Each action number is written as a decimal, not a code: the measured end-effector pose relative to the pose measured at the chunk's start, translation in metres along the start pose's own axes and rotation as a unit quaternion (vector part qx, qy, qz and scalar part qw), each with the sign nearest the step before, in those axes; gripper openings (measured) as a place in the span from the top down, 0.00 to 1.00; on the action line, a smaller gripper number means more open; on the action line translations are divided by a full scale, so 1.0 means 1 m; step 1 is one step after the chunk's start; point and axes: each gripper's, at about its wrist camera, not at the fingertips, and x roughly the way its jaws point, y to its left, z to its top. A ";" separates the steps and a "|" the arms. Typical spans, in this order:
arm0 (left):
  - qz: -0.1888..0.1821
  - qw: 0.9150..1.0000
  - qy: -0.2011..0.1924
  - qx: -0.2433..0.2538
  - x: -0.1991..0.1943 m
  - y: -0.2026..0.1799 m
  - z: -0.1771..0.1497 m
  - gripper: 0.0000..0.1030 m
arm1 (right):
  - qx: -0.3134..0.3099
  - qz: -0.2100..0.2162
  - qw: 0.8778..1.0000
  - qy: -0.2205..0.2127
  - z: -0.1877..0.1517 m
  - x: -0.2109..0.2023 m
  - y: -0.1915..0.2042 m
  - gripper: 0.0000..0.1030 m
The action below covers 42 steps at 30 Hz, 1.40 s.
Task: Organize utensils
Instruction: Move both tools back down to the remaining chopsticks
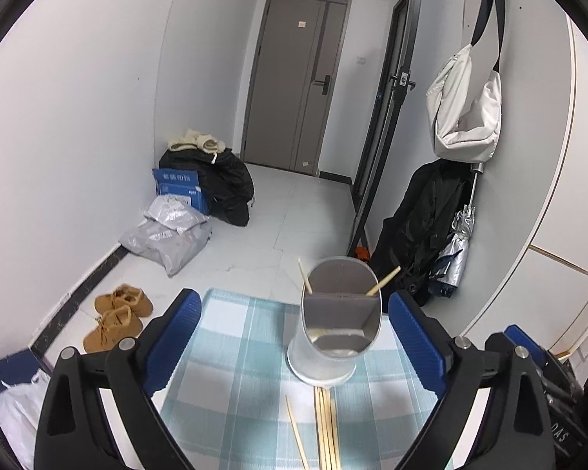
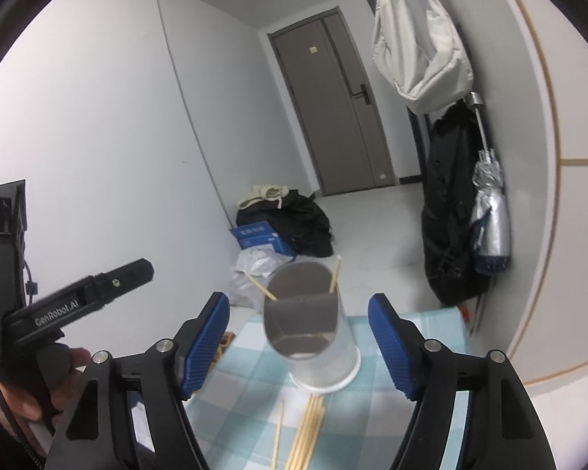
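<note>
A grey utensil holder with inner dividers stands on a blue-and-white checked cloth. Two wooden chopsticks lean in its back compartment. Several loose wooden chopsticks lie on the cloth in front of it. My left gripper is open and empty, above the cloth, with the holder between its blue fingers. In the right wrist view the holder stands between the blue fingers of my open, empty right gripper, with the loose chopsticks below.
The left gripper's black body and the hand holding it show at the left. On the floor beyond the table lie brown shoes, grey bags, a blue box and dark clothes. A white bag and umbrella hang at the right wall.
</note>
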 end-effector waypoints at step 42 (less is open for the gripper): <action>0.051 0.990 0.114 -0.065 0.091 0.067 -0.083 0.08 | -0.033 -0.080 0.958 0.274 -0.141 0.148 -0.021 0.35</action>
